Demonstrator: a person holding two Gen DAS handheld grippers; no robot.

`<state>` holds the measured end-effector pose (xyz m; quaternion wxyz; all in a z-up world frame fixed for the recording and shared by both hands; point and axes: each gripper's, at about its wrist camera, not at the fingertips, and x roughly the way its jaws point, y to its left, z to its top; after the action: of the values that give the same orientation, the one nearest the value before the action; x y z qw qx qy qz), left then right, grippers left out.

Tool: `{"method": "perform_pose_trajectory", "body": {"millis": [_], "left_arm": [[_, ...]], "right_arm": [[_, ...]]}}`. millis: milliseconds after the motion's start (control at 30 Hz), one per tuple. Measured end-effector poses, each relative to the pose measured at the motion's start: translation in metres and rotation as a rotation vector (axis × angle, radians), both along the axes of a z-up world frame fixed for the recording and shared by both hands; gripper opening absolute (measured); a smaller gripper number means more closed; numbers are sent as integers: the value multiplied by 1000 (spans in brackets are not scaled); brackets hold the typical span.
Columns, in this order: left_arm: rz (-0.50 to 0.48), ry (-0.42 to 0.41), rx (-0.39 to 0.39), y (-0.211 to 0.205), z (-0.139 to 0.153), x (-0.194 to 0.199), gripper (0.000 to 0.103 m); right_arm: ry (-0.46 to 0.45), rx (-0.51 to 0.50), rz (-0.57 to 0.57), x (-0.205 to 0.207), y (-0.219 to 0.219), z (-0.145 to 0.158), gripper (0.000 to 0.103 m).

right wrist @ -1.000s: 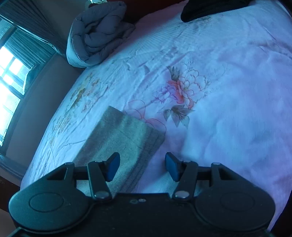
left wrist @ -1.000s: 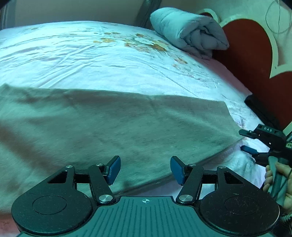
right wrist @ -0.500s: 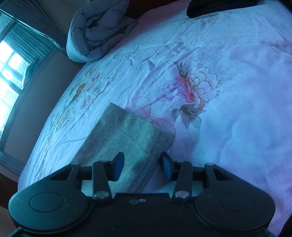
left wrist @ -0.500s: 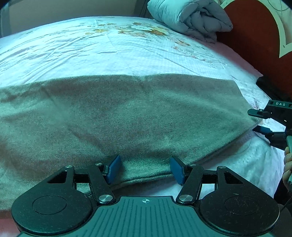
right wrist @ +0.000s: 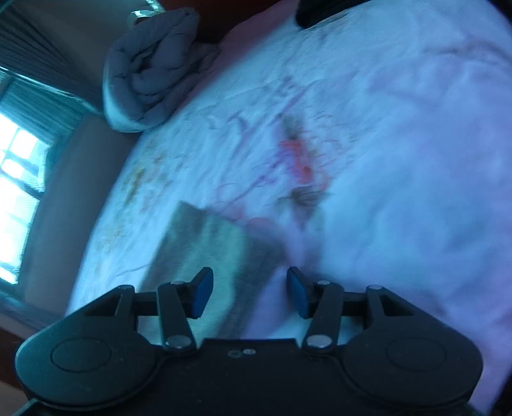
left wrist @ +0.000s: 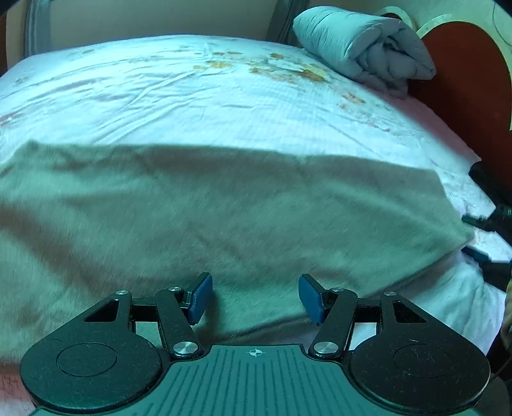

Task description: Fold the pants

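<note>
The grey pants [left wrist: 224, 217] lie flat as a long band across the floral bedsheet [left wrist: 192, 96]. My left gripper [left wrist: 252, 296] is open and empty, just above the pants' near edge. In the right wrist view the end of the pants [right wrist: 217, 249] lies below my right gripper [right wrist: 248, 289], which is open and empty; this view is motion-blurred. The right gripper also shows in the left wrist view [left wrist: 486, 236], beside the pants' right end.
A rolled grey duvet [left wrist: 364, 44] lies at the head of the bed, also in the right wrist view [right wrist: 153, 67]. A red headboard [left wrist: 464, 80] stands behind it. A dark object [right wrist: 323, 9] lies at the far edge. A window [right wrist: 16, 179] is at left.
The right gripper's jaws narrowed, then opened wider again, and it moved fast, blurring its view. The left gripper shifted slightly over the pants' near edge and stayed open.
</note>
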<state>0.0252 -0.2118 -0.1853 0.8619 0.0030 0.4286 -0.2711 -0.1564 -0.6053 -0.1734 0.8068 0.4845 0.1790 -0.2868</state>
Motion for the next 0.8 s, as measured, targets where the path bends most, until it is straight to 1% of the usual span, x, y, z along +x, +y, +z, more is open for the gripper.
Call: {"method": "perform_pose_trajectory", "body": {"millis": [33, 67, 100, 133, 200, 233, 300, 400, 467, 533, 633, 800], "left_arm": [[2, -1, -4, 1, -1, -1, 60], [2, 0, -3, 1, -2, -1, 60], [4, 0, -1, 1, -2, -1, 60], [3, -1, 2, 0, -4, -1, 60], [-6, -1, 13, -4, -9, -1, 60], [-6, -5, 13, -4, -10, -2, 61], [-9, -13, 22, -6, -12, -3, 61], [-12, -6, 21, -6, -12, -2, 61], [-12, 3, 20, -5, -13, 0, 61], [-17, -3, 32, -8, -14, -1, 61], [-24, -23, 53, -12, -14, -4, 61], [-44, -48, 44, -11, -9, -6, 61]], "right_arm": [[-18, 10, 0, 3, -2, -1, 40], [-25, 25, -3, 7, -5, -3, 36], [-27, 39, -6, 9, -7, -6, 17], [-37, 64, -7, 10, -11, -10, 13], [-83, 133, -27, 7, -15, -15, 13], [-85, 137, -23, 6, -16, -16, 13], [-68, 97, 1, 7, -14, -13, 10], [-105, 70, 1, 3, -11, -7, 6], [-104, 7, 14, 6, -4, 4, 6], [-109, -74, 48, 10, 6, 20, 6], [-130, -184, 129, 20, 25, 51, 6], [-178, -296, 278, 44, 59, 101, 6]]}}
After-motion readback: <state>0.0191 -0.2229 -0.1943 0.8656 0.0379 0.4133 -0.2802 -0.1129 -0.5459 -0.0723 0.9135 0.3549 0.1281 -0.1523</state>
